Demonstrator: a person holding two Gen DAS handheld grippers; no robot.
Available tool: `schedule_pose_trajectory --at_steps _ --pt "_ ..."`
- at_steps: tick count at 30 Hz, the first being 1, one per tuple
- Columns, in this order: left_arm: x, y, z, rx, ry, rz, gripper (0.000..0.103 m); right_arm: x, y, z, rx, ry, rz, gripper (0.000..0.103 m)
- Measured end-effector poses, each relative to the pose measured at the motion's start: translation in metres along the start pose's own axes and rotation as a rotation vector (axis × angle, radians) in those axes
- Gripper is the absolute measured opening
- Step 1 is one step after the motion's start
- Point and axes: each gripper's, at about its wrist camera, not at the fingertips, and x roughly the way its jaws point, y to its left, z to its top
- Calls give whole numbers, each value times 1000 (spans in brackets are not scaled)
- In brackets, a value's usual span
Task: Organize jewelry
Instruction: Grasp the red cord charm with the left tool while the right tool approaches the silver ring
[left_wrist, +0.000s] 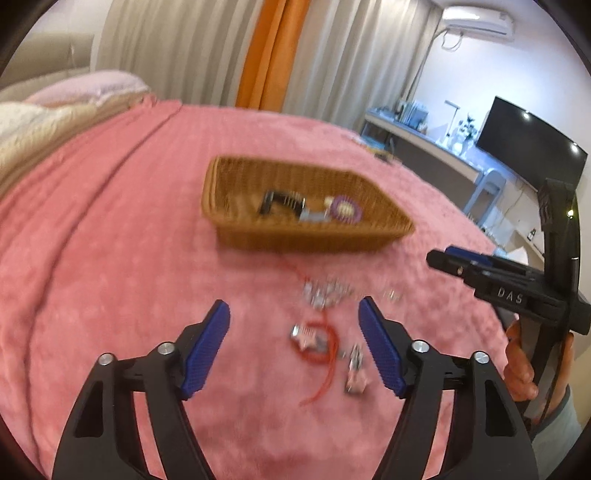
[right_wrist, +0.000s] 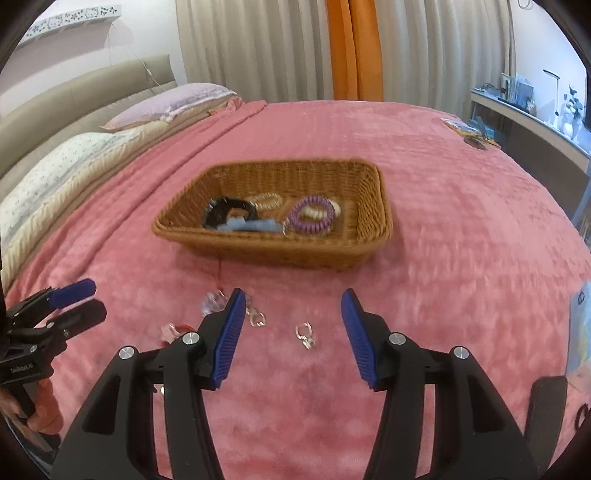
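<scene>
A brown wicker basket (right_wrist: 373, 206) sits on the pink bedspread and shows in the left wrist view (left_wrist: 236, 229) too. It holds a purple coil band (right_wrist: 312, 219), a black band (right_wrist: 229, 210), a clear band and a blue piece. Loose jewelry lies in front of it: a small silver clip (right_wrist: 304, 334), a clear heart charm (right_wrist: 256, 317), clear beads on a red cord (left_wrist: 325, 354) and a silver cluster (left_wrist: 325, 291). My left gripper (left_wrist: 293, 314) is open above the red-cord piece. My right gripper (right_wrist: 291, 299) is open above the silver clip, and seen from the side (left_wrist: 436, 256).
Pillows (right_wrist: 66, 166) and a headboard lie at the far left of the bed. A desk with a monitor (left_wrist: 532, 147) stands to the right. A dark object (right_wrist: 476, 138) lies at the bed's far right edge. A blue-patterned item (right_wrist: 581, 325) lies at the right.
</scene>
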Motion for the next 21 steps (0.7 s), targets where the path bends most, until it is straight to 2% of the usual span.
schedule_pose_trajectory --at_steps 3,7,10,13,14,15,17,21 --pt "15 8 -11 -28 59 -5 58 13 -5 -11 9 12 -4 51" --pt "28 12 -22 -41 111 -12 57 25 -14 -22 42 34 2 51" --pt "35 7 -32 -22 142 0 53 32 -19 -29 59 46 6 51" --pt "45 5 -33 -19 182 12 45 32 -19 -29 57 40 7 51" --pt "49 4 -33 -23 195 4 37 32 -19 -30 55 37 8 51" --pt "51 2 -33 -25 198 3 33 32 -18 -31 53 36 8 51" --pt "55 0 -31 -23 200 15 32 35 -18 -32 49 41 7 51" --pt "59 -1 -28 -45 200 -8 32 37 -19 -33 59 44 13 51"
